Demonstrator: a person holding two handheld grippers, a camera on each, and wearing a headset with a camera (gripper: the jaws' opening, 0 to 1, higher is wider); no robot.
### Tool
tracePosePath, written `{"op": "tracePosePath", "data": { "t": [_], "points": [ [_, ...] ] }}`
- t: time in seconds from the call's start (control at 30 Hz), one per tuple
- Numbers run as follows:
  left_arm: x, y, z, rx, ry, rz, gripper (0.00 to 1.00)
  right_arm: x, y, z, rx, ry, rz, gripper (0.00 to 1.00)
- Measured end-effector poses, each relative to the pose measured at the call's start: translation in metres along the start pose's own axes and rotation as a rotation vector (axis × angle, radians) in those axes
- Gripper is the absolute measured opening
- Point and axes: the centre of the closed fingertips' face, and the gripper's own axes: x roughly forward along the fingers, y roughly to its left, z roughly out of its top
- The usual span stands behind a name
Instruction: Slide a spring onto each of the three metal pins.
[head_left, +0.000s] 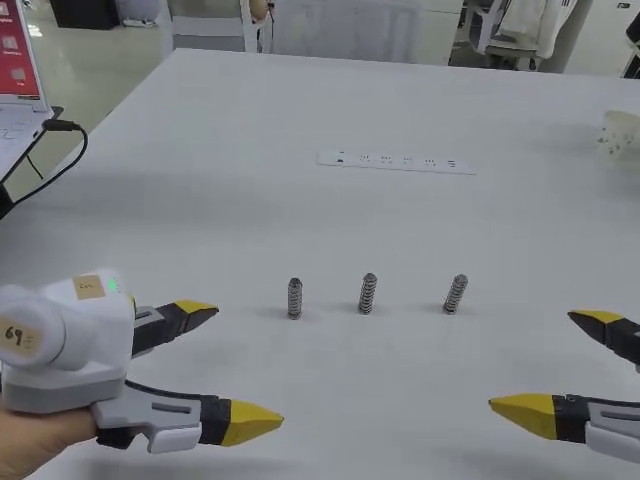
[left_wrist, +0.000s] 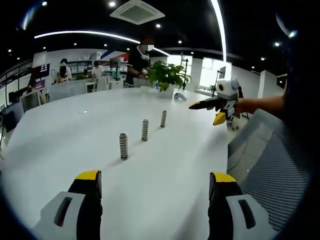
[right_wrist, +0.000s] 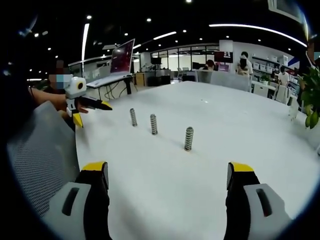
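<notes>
- At lower left of the head view, the left gripper (head_left: 225, 365) is held in a hand (head_left: 42, 432) just above the white table (head_left: 300, 130). Its jaws are spread wide with nothing between them.
- At lower right, the right gripper (head_left: 555, 362) has its jaws equally wide and empty, with the yellow tips pointing inward toward the left gripper.
- The grippers are well apart from each other, and neither touches a spring.
- Beyond the gap between the grippers, three springs stand in a row across the table: left spring (head_left: 294, 298), middle spring (head_left: 367, 293) and right spring (head_left: 455, 294).
- The left and middle springs stand upright, and the right spring leans slightly rightward at its top.
- Whether the pins sit inside the coils cannot be told.
- In the left gripper view the row recedes ahead of the jaws, with the right gripper off to the right of it.
- Farther back, a white power strip (head_left: 395, 161) lies flat on the table.
- A black cable (head_left: 55, 150) loops at the left edge.
- A potted plant (left_wrist: 167, 75) stands at the far end of the table.
</notes>
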Motion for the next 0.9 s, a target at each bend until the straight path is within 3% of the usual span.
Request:
{"op": "tracePosePath", "data": {
  "t": [0.9],
  "points": [
    [0.0005,0.0009,0.0010,0.000,-0.003,0.007,0.86,0.0017,0.0008,0.0006,-0.001,0.016,0.009,0.99]
  ]
}}
